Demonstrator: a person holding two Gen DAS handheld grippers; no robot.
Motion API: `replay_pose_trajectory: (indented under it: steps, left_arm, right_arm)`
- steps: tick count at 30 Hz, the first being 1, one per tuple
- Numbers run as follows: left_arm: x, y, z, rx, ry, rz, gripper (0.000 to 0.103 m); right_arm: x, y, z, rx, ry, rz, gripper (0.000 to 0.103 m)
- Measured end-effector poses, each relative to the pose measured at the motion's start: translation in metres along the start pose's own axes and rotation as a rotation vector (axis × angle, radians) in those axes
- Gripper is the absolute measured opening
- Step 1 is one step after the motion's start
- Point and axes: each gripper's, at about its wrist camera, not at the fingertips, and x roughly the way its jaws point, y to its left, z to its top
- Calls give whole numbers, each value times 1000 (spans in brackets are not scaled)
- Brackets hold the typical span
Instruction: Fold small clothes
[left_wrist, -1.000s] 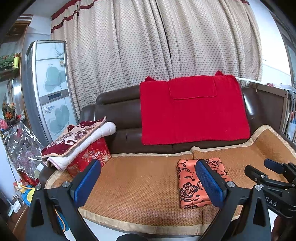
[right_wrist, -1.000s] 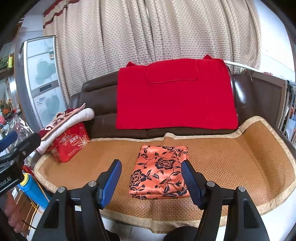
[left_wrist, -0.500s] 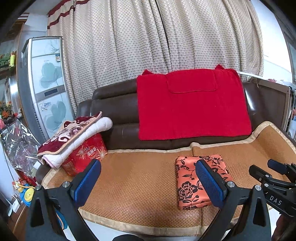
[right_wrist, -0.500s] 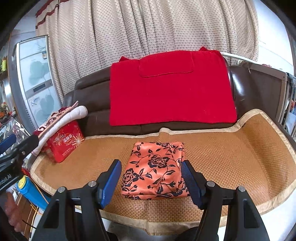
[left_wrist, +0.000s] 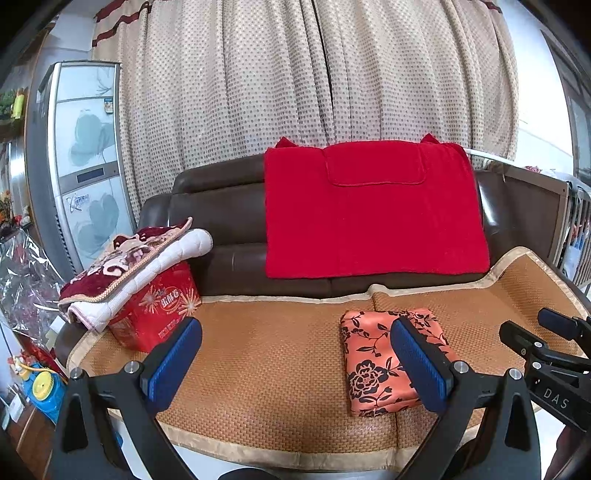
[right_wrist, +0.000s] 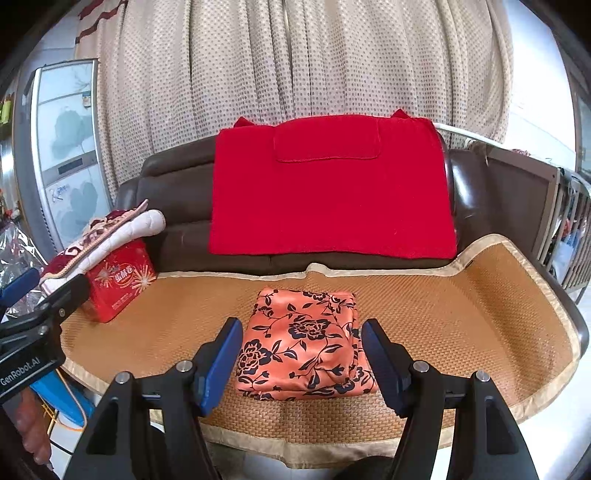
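Lying folded into a neat rectangle on the woven sofa mat, the orange floral garment sits near the front edge, a little right of centre. The right gripper hangs just in front of it with its blue pads spread apart — nothing between them, the cloth untouched. The left gripper is off to the garment's left, jaws likewise wide and empty, over bare mat. At the far left a red gift box stands under a folded quilt. A red towel drapes the brown sofa back — dotted curtains behind.
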Motion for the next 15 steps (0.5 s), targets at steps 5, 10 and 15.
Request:
replay_pose_trajectory:
  steps: [5, 10, 15]
  left_arm:
    - [-3, 5, -4, -5, 2, -9, 102]
    - [-3, 6, -7, -12, 6, -2, 102]
    - [4, 8, -8, -13, 20, 11, 102]
  right_arm:
    - [-5, 7, -1, -11, -1, -12, 70]
    - [-4, 10, -2, -17, 2, -10, 70]
    - [6, 11, -2, -24, 13, 0, 70]
